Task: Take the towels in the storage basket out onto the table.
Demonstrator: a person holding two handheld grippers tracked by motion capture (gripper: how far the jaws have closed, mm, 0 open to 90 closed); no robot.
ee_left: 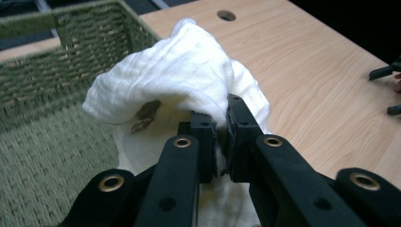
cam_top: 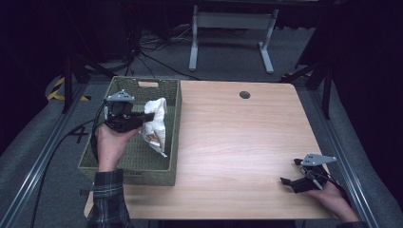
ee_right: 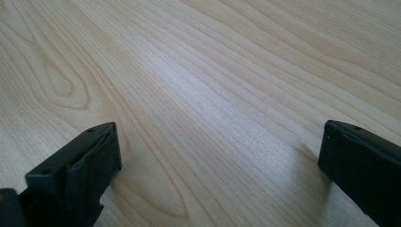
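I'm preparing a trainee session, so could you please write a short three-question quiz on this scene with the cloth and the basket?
1. True or false: the left gripper is shut on the white cloth.
2. Where does the cloth hang? A) over the green woven basket B) on the bare table C) on the floor.
3. How do the jaws of the right gripper stand, and what lies between them?

Key:
1. True; the pads pinch a fold of it.
2. A.
3. Wide open, low over the bare table; nothing is held.
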